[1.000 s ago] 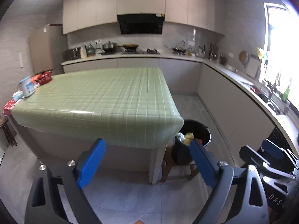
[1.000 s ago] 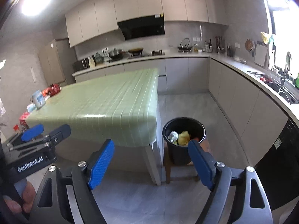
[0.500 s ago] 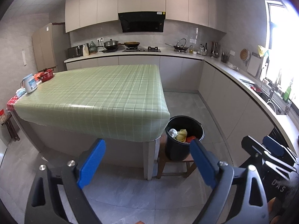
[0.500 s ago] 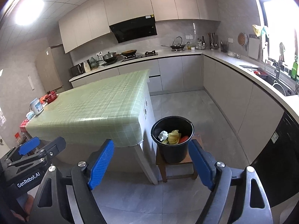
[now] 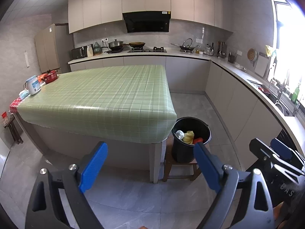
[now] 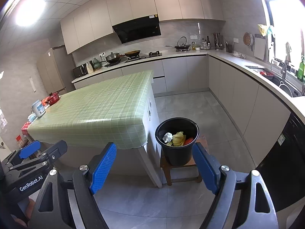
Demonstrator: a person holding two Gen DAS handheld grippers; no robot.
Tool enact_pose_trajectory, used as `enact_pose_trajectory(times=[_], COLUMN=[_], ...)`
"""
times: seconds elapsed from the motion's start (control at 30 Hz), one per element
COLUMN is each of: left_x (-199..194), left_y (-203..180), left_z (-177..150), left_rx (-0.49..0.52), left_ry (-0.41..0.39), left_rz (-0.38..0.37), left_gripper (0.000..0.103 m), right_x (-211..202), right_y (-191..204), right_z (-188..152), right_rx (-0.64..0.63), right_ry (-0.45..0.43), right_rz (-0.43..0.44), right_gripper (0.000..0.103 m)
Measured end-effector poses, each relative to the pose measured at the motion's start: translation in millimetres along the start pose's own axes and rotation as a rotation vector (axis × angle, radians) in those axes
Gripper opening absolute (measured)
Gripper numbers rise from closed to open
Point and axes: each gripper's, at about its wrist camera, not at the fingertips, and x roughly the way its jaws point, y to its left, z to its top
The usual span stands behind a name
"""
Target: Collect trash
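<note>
Bucket (image 6: 177, 152): one, on stool (image 6: 181, 168); three trash pieces inside.

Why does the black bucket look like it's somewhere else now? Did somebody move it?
No. The black bucket sits on the same wooden stool beside the same table corner as before. Only the camera view shifted.

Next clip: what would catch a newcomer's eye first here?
The green checked tablecloth covering the kitchen island fills the middle. At its near right corner a black bucket stands on a low wooden stool, with crumpled trash inside. Both the left gripper and right gripper frame it, open and empty.
</note>
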Motion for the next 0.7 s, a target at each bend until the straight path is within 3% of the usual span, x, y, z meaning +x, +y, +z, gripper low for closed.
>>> enact_pose_trajectory(times=[0.7], left_x=[-1.0], left_y=[5.4], left_z=[1.2], left_rx=[0.009], left_ry=[0.010], left_rz=[-0.012], left_gripper=[0.093], right_x=[3.0], right_y=[8.1], right_z=[-1.9], right_rx=[-0.003], right_ry=[0.007], right_rz=[-0.010], right_gripper=[0.083])
